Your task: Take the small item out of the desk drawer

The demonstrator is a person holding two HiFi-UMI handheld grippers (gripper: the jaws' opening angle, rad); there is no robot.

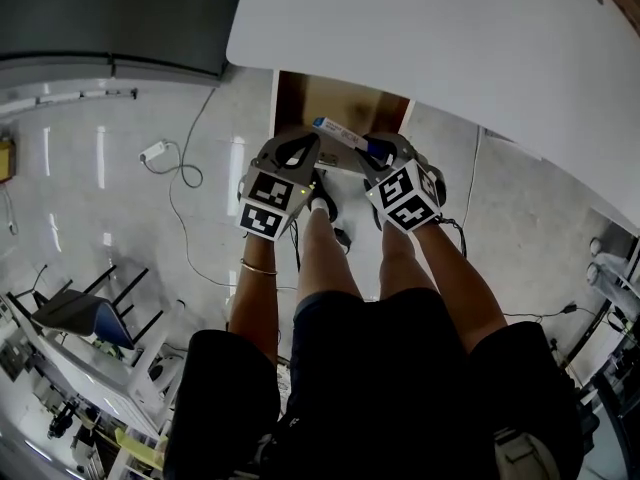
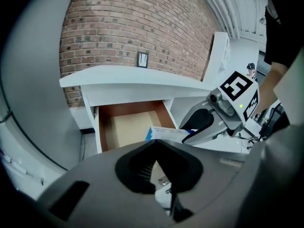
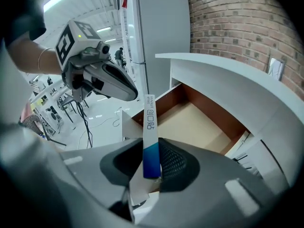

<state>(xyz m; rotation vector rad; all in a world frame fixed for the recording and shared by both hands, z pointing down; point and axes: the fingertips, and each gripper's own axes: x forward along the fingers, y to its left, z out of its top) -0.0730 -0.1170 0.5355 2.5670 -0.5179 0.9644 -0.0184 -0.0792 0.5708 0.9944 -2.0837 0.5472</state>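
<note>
The right hand-held gripper (image 3: pixel 152 152) grasps a slim white box (image 3: pixel 149 118) by its blue end, near the front of the open drawer (image 3: pixel 190 122) beneath the white surface (image 3: pixel 223 75). The left hand-held gripper (image 2: pixel 156 148) is clenched, empty. The box's print is unreadable. The head view hides both sets of jaws beneath the marker cubes; the gripper views show them.

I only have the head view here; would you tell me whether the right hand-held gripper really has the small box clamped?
Observer: Yes. The right hand-held gripper is shut on the slim box, pinching its blue end, and the white end sticks out ahead.
Operator: And the left one?
Observer: The left hand-held gripper has its jaws together, with nothing between them.
Operator: Is anything else lying in the drawer?
Observer: The drawer stands open, and the part of its floor that shows is bare.
</note>
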